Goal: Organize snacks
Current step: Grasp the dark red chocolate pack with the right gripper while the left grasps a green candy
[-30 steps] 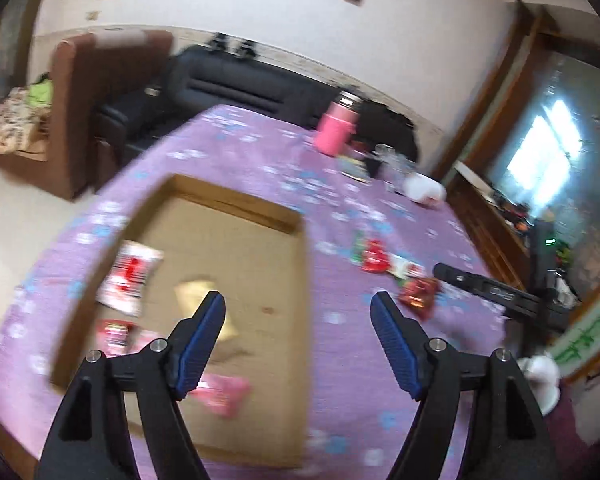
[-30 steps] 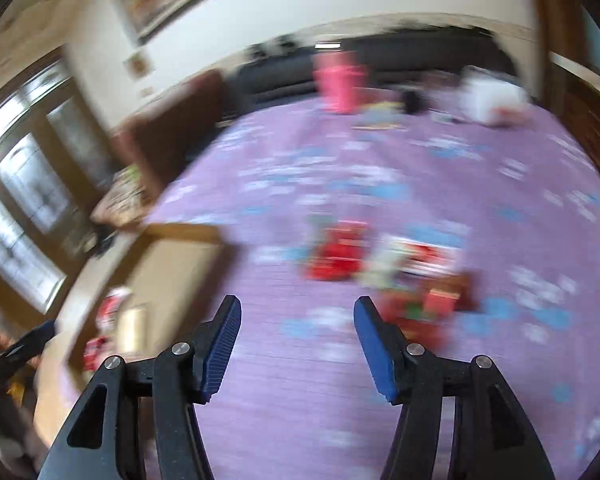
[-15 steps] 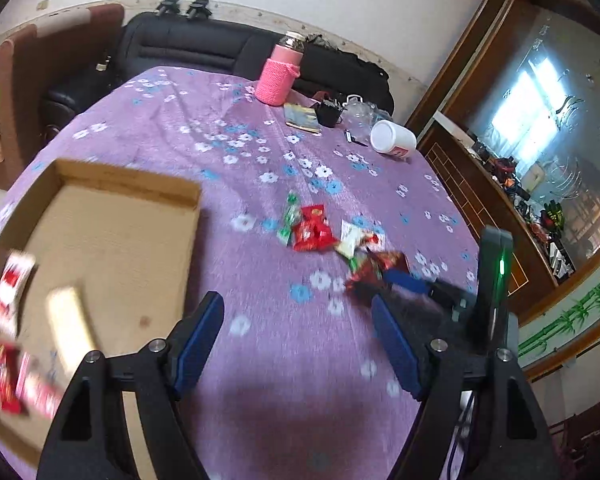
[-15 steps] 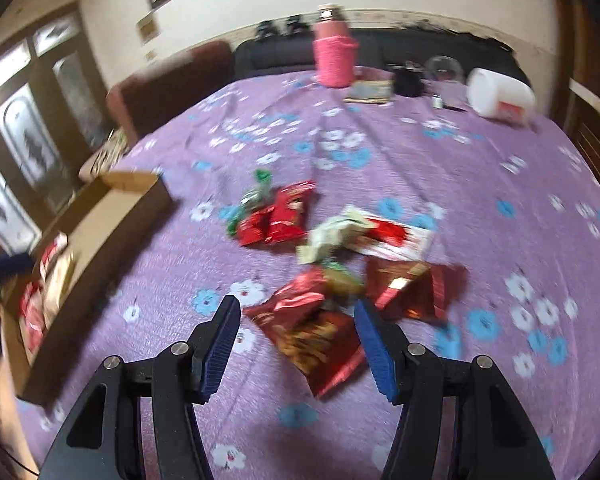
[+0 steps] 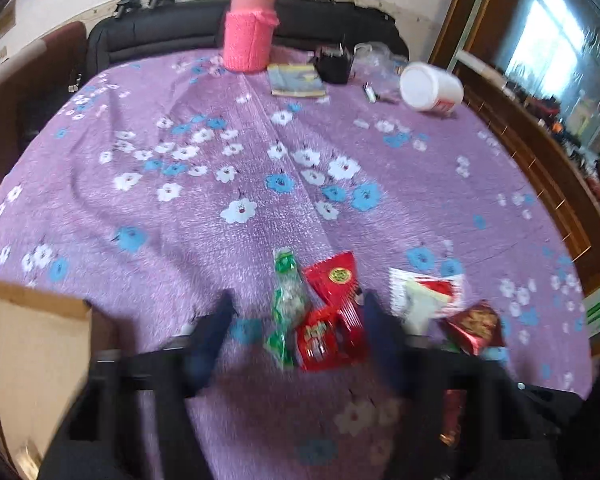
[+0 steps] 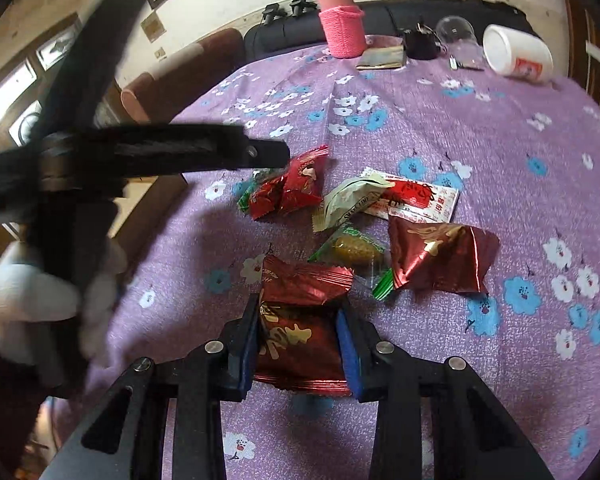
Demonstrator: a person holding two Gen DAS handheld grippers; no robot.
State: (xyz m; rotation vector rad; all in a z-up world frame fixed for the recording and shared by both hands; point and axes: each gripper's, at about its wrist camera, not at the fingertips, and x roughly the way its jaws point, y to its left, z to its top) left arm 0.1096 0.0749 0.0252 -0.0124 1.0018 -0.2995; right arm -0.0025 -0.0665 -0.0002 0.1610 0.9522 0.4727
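Both grippers have come forward from the cardboard box [image 5: 28,344] to the snack pile on the purple flowered tablecloth [image 5: 220,168]. With its fingers narrowed, the right gripper [image 6: 299,344] grips the sides of a dark red foil snack packet [image 6: 300,320] lying on the cloth. Blurred by motion, the left gripper [image 5: 296,330] has its fingers wide, straddling a bright red packet [image 5: 332,320] and a green candy wrapper [image 5: 286,304] without touching them.

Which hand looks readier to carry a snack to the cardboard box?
Right. The right gripper already straddles a dark red packet, pads at its sides. The left gripper is open over two packets, gripping nothing.
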